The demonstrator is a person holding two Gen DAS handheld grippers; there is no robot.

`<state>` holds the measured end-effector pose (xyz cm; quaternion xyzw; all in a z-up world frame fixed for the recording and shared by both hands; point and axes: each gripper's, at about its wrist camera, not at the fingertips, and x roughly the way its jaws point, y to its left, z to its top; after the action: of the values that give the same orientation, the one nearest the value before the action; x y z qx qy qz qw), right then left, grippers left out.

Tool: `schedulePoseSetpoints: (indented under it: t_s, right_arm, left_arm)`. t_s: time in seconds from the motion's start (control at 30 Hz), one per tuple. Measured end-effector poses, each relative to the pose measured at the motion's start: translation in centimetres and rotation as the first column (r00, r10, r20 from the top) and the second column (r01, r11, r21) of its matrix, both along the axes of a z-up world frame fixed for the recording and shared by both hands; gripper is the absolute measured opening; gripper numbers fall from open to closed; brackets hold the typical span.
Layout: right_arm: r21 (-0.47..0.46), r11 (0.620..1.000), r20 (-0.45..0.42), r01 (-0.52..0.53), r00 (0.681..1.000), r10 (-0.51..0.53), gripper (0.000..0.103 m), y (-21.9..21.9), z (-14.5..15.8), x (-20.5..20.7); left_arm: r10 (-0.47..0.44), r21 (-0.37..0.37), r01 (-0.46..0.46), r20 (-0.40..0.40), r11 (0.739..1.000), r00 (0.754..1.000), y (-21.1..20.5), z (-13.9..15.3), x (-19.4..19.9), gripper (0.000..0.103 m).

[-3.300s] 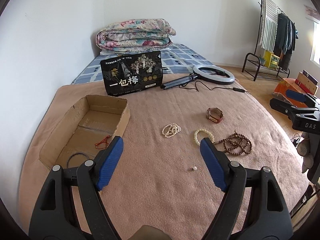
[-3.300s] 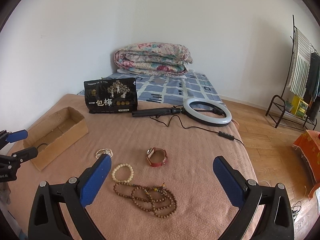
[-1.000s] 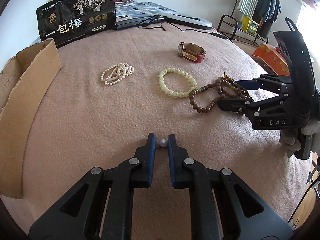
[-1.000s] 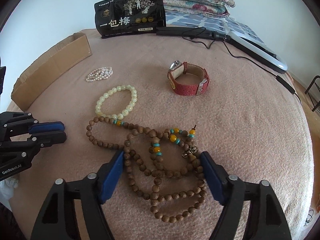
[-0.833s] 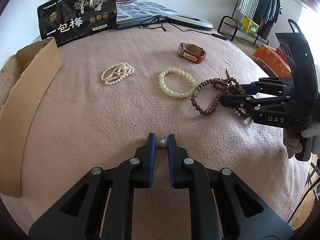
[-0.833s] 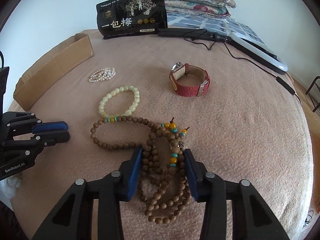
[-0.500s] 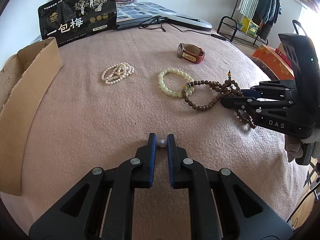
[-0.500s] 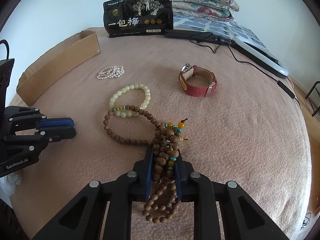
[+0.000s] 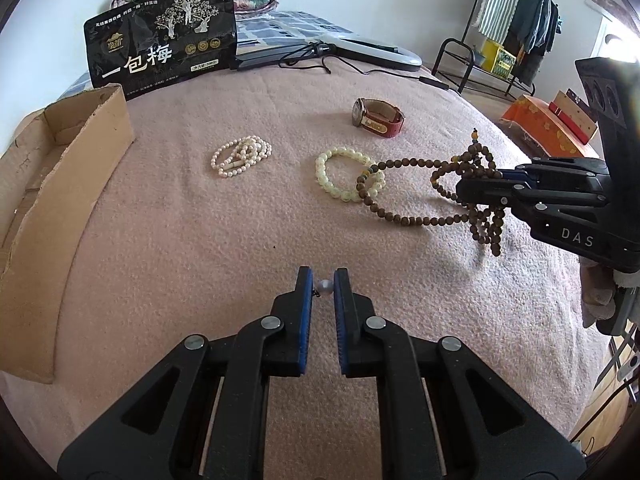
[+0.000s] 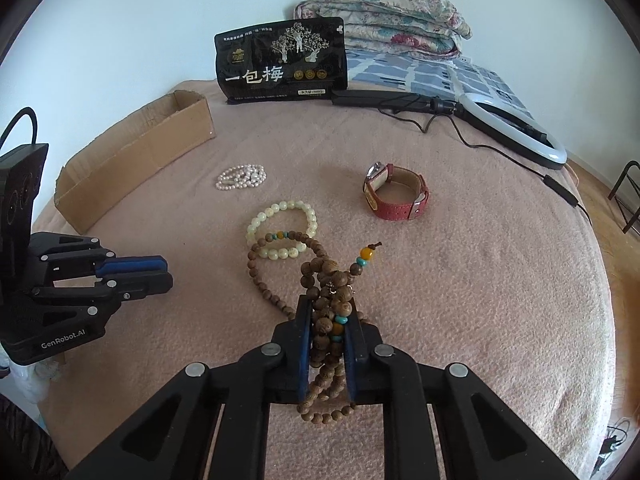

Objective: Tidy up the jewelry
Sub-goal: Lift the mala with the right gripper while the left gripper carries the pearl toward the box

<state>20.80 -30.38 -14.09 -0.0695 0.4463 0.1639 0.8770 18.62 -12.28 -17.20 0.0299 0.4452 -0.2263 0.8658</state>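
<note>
My left gripper point(image 9: 323, 276) is shut on a small white pearl bead point(image 9: 325, 287) just above the pink blanket. My right gripper point(image 10: 326, 304) has its jaws closing, the pads pressing on a bunched brown wooden bead necklace point(image 10: 326, 276). The bunch is lifted, and one loop point(image 9: 400, 218) trails across a pale green bead bracelet point(image 9: 348, 153). A pearl bracelet point(image 9: 240, 157) lies to the left of it, and a red-strapped watch point(image 9: 378, 118) sits further back. An open cardboard box point(image 9: 60, 184) stands at the left edge.
A black printed bag point(image 9: 160, 56) stands at the back of the blanket, beside a ring light point(image 10: 516, 128) with its cable. Folded bedding lies behind them. At the right, off the bed, are a clothes rack and an orange box.
The right gripper's jaws closed on the wooden bead necklace and raised it, dragging one loop over the pale green bracelet. The left gripper stayed put with the pearl bead.
</note>
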Motion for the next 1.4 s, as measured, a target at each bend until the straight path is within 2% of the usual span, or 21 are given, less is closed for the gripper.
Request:
schedulePoseSetpoints:
  t_s: [0.77, 1.1, 1.4]
  right_arm:
    - [0.016, 0.999, 0.119, -0.034, 0.992, 0.032, 0.012, 3.5, 7.5, -2.3]
    - [0.011, 0.995, 0.169, -0.100, 0.981, 0.097, 0.012, 7.3, 10.6, -2.3]
    - [0.023, 0.985, 0.199, -0.169, 0.967, 0.161, 0.012, 12.0, 12.4, -1.4]
  left_arm:
    - [0.060, -0.060, -0.055, 0.090, 0.997, 0.994, 3.8, 5.5, -2.3, 0.009]
    - [0.099, -0.079, -0.088, 0.139, 0.993, 0.985, 6.7, 8.3, -3.2, 0.009]
    - [0.166, -0.083, -0.154, 0.171, 0.985, 0.971, 10.7, 10.0, -3.2, 0.009]
